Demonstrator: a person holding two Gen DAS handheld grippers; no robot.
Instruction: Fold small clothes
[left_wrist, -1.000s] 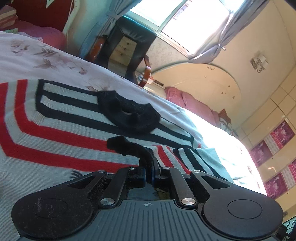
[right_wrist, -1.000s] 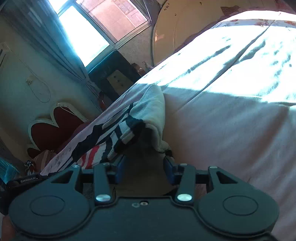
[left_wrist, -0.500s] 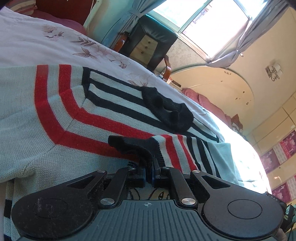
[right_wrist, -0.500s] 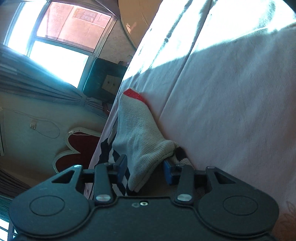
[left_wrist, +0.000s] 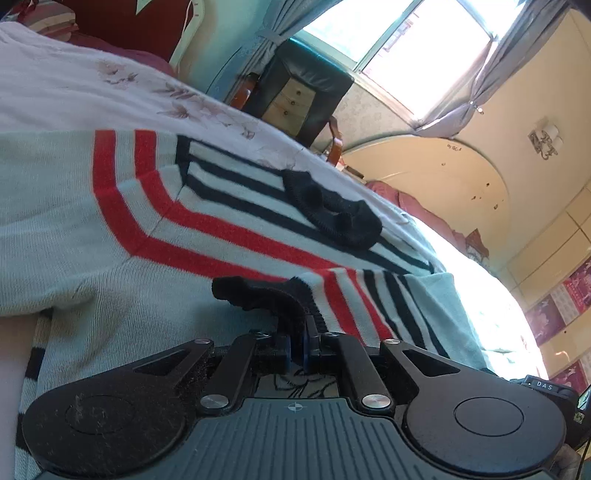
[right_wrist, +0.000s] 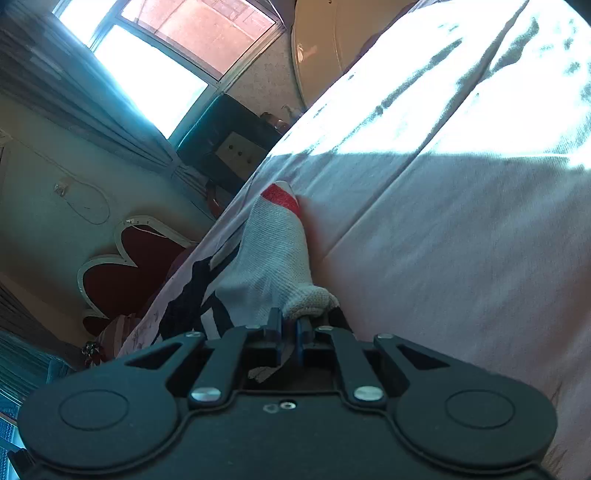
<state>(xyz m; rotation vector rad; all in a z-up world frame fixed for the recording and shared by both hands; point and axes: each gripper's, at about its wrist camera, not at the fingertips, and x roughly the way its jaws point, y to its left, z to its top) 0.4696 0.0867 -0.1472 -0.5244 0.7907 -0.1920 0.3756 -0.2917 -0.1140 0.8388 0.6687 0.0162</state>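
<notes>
A small pale knit sweater (left_wrist: 74, 206) with red and black stripes and a black collar (left_wrist: 332, 218) lies spread on the bed. My left gripper (left_wrist: 297, 341) is shut on the sweater's black sleeve cuff (left_wrist: 266, 295), with the striped sleeve (left_wrist: 369, 302) laid across the body. In the right wrist view my right gripper (right_wrist: 290, 334) is shut on a bunched pale edge of the sweater (right_wrist: 273, 266), which has a red stripe at its far end. The striped part trails off to the left.
The bed sheet (right_wrist: 461, 221) is pale pink with flower prints, sunlit at the far side. A dark chair with a small drawer unit (left_wrist: 295, 99) stands by the window. A red heart-shaped headboard (right_wrist: 125, 269) and pillows are at the bed's head.
My right gripper was open around the sweater's edge and has shut on it. My left gripper still holds the cuff and has shifted over the sweater body.
</notes>
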